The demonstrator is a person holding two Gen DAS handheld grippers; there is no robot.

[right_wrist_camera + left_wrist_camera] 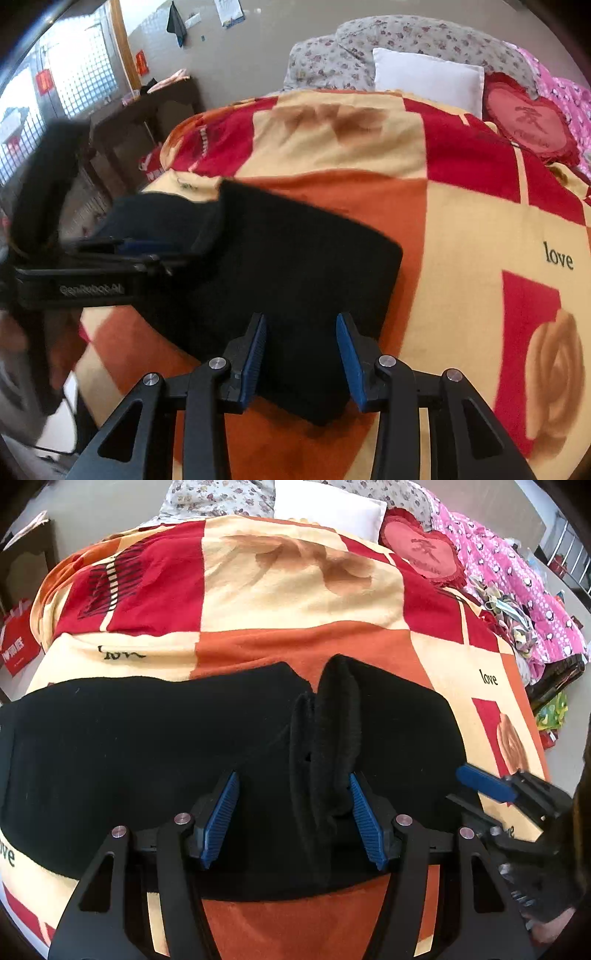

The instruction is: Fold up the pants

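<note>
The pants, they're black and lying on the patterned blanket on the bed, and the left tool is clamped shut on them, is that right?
Not quite. The black pants do lie on the patterned blanket, but the left tool is open: the left wrist view shows its blue pads spread wide, with a raised fold of the fabric between them, not pinched.

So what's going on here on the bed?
A person is folding black pants on a patterned blanket, with a gripper in each hand. The left gripper is open over a bunched ridge of fabric at the pants' near edge, with nothing clamped. The right gripper is open over the pants' right end, also holding nothing.
</note>
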